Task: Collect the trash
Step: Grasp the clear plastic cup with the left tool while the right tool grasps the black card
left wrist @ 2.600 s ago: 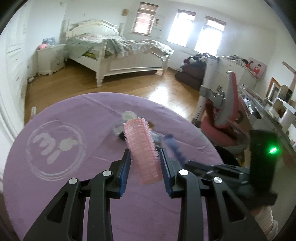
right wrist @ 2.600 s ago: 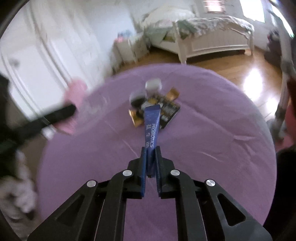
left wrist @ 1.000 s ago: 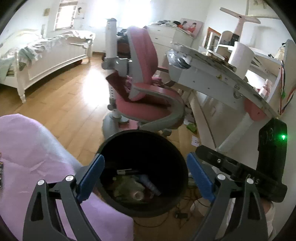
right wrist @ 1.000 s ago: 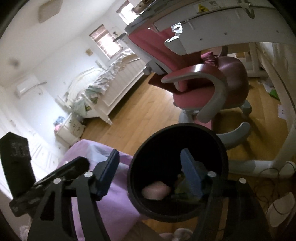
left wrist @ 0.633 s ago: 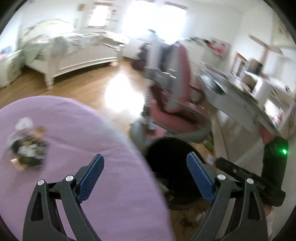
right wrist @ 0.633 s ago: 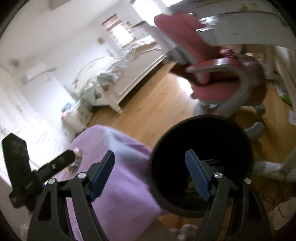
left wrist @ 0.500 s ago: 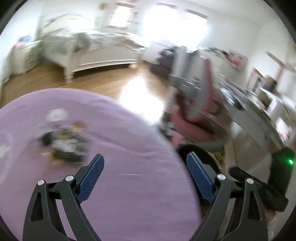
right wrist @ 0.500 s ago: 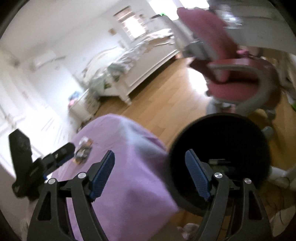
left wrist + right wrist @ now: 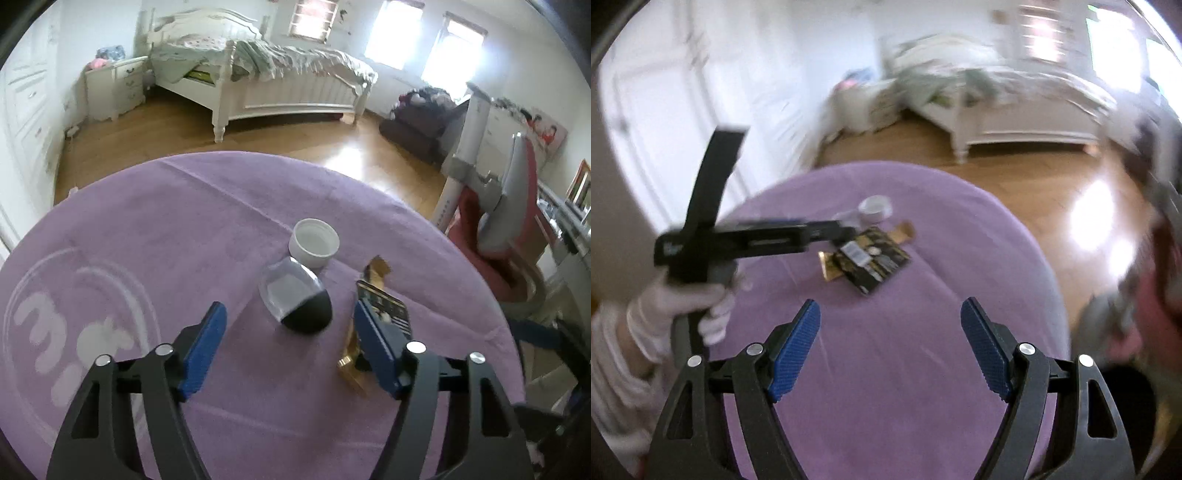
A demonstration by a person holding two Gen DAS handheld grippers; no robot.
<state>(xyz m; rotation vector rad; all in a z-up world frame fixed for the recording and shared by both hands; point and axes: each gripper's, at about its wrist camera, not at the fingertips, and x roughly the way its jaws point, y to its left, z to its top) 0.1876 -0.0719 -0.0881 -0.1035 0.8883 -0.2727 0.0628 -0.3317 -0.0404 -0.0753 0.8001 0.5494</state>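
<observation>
A: Between the left claw (image 9: 288,332) pads: clear cup with a black base (image 9: 295,299), lying on its side on the purple tablecloth (image 9: 147,236). Jaws are closing, pads not touching it, so nothing gripped.

B: Around it?

A: White cap (image 9: 314,242) just beyond the cup, touching or nearly so. Black-and-gold wrapper (image 9: 384,306) right against the claw's right finger; the pad hides part of it. Can't tell whether the finger touches it. White printed logo (image 9: 70,314) on the cloth, off the left finger.

B: Right claw (image 9: 890,343)?

A: Wide open, empty, over bare cloth. The wrapper is ahead of it, well clear of the pads.

B: Blockers?

A: From the right wrist, the left claw's body reaches across from the left, held in a white-gloved hand (image 9: 683,306), and covers the cup almost entirely. The cap is only a blurred pale disc past it.

B: What does each view add?

A: Right wrist shows the whole wrapper face with a white label, plus the glove. Left wrist shows the cup and cap sharply, also a white bed (image 9: 266,77) and a red-and-grey chair (image 9: 509,221) beyond the table. Right wrist background is motion-blurred.
</observation>
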